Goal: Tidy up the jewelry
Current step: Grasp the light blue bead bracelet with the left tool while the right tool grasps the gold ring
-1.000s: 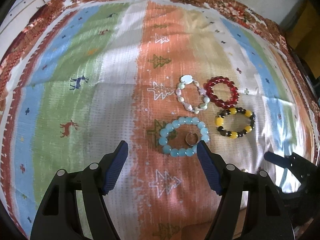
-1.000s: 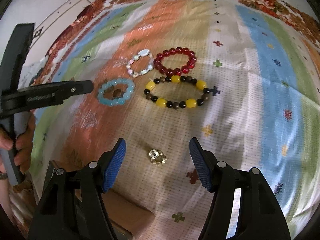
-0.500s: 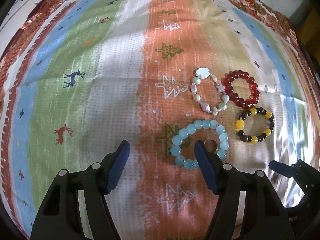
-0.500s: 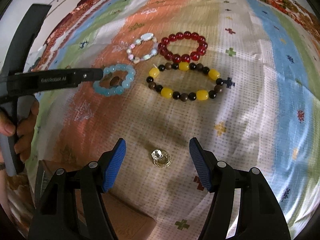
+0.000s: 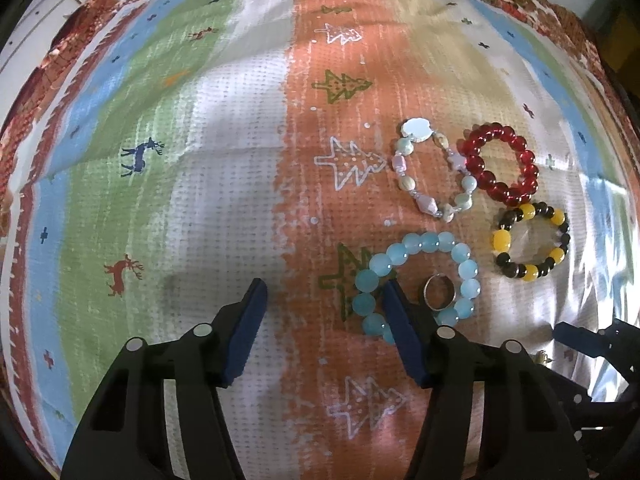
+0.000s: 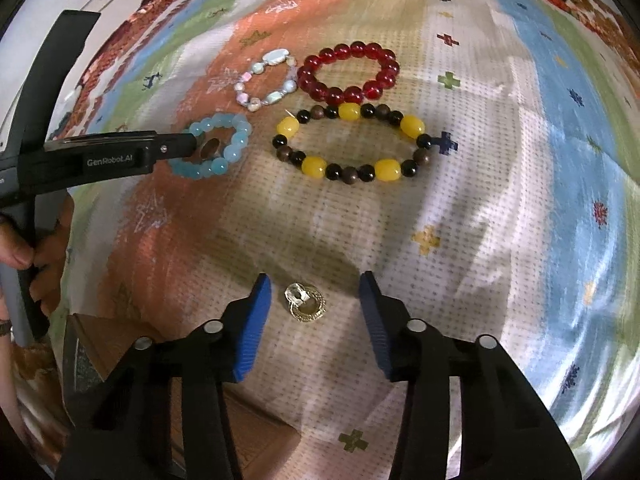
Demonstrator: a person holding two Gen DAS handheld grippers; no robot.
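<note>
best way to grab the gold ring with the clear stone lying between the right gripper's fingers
Pinch the gold ring across its band, coming straight down with the right gripper, which is open and already straddles it. It lies flat on the tablecloth with the stone at its upper left, so grip across the band, clear of the stone.

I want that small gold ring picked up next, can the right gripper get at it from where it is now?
Probably yes. The gold ring lies flat on the cloth, just ahead of the open right gripper and roughly centred between its fingers. Nothing covers it, and the yellow and black bracelet lies well beyond.
</note>
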